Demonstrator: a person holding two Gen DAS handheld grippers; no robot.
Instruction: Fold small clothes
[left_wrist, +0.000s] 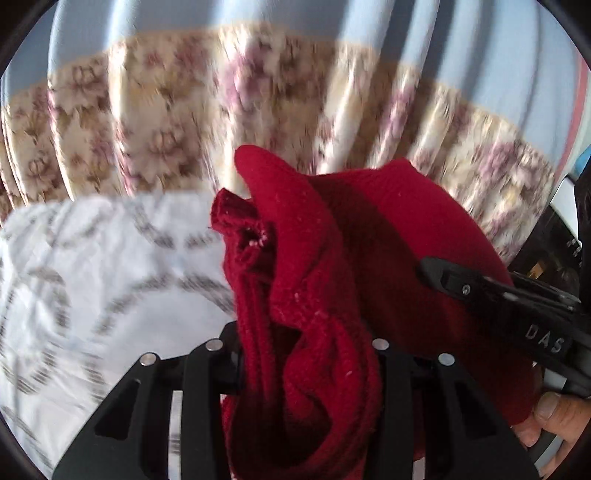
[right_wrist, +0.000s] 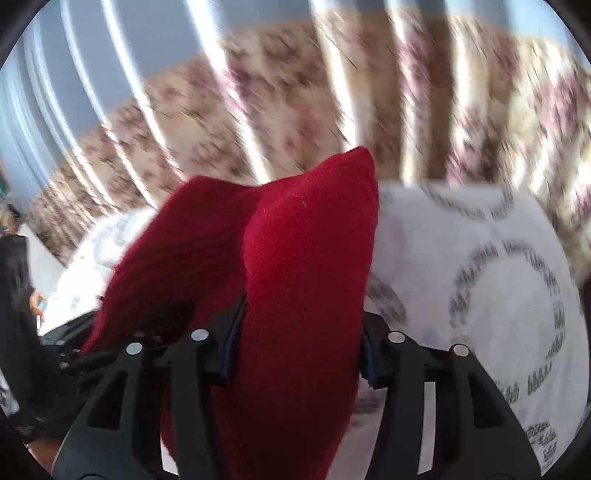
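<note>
Both tongs clamped on the red knit garment, left gripper & right gripper, lifted above the bedsheet. Risk imo: bunched fabric slips out, fold goes crooked.

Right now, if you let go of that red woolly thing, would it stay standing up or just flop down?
It would probably flop. The red knit garment bunches and droops in soft folds between the left gripper, so it looks limp, not stiff. It is likely light too: the right gripper holds a thick fold aloft above the white patterned sheet. The fuzzy knit probably grips rather than slips.
</note>
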